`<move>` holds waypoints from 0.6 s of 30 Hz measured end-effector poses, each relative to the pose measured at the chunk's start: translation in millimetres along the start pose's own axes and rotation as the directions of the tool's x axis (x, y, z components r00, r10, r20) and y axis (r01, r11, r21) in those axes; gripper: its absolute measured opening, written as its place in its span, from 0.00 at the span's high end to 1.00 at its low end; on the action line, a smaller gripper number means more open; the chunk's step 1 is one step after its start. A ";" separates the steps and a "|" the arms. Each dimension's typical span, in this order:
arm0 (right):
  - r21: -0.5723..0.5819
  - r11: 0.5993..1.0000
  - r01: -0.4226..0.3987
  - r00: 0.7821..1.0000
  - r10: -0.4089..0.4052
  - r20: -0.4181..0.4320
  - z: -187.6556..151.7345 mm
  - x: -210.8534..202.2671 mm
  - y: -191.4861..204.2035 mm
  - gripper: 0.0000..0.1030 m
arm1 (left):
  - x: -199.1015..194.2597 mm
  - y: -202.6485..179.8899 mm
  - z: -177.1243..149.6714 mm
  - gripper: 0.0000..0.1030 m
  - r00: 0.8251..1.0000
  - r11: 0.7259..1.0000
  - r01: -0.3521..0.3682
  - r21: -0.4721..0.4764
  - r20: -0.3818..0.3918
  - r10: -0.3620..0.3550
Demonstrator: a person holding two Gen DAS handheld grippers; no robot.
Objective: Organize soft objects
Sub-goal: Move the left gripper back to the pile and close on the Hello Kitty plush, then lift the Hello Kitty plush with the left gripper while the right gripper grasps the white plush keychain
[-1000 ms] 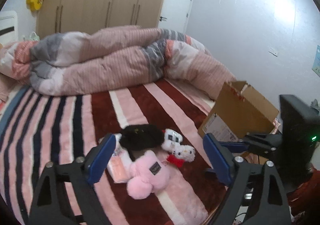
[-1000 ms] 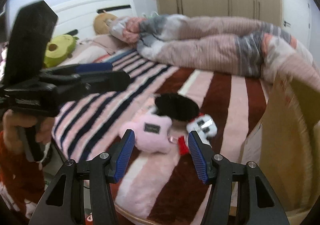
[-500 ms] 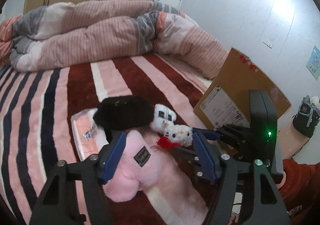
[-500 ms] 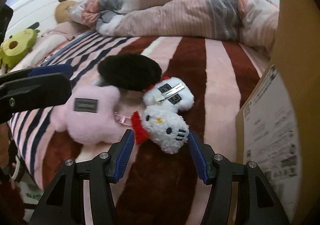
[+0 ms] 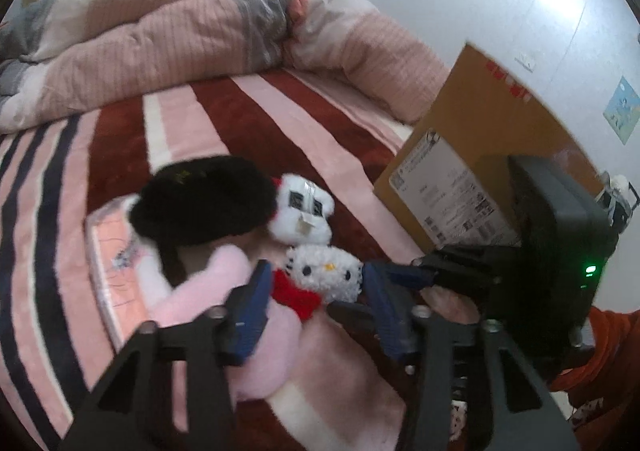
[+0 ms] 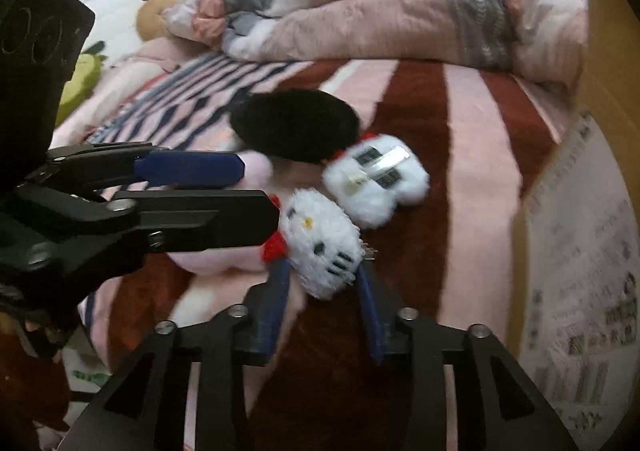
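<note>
On the striped bed [image 6: 472, 123], the white cat plush [image 6: 324, 243] lies near the edge between the spread fingers of the right gripper [image 6: 324, 291], just right of the pink plush [image 5: 208, 291], which the left gripper [image 5: 316, 291] approaches with fingers also wide, the cardboard box [image 5: 480, 139] at right.

Striped bed [image 5: 248, 119] carries plush toys [image 5: 324, 271], quilt [image 5: 180, 39].
</note>
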State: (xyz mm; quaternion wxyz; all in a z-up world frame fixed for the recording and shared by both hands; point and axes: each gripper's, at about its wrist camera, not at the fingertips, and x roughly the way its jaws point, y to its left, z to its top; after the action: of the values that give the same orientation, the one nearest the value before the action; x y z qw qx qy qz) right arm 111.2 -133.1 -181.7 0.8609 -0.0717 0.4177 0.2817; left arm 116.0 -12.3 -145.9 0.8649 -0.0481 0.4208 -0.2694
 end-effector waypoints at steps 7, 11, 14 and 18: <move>-0.010 1.000 0.025 1.000 -0.025 -0.016 -16.9 -9.0 -1.3 0.55 | 20.8 -1.6 0.9 0.50 0.999 1.000 -0.013 0.022 -0.039 0.013; -0.042 0.997 0.064 0.998 -0.064 -0.004 -19.5 -7.6 -0.7 0.55 | 31.3 -6.0 2.8 0.40 0.996 0.996 -0.063 0.064 -0.053 0.067; -0.039 0.996 0.078 0.997 -0.078 0.014 -13.2 -9.0 -4.0 0.55 | 38.6 -6.8 3.3 0.41 0.994 0.993 -0.086 0.075 -0.058 0.091; -0.050 0.991 0.125 0.992 -0.124 0.016 -7.1 -5.4 -7.0 0.55 | 39.2 -6.3 3.7 0.56 0.993 0.992 -0.093 0.084 -0.064 0.098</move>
State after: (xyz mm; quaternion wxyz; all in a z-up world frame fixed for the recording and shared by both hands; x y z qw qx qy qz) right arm 107.6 -143.8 -182.9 0.8773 -0.1176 0.3996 0.2384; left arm 135.8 -38.0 -169.1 0.8632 0.0163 0.4406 -0.2459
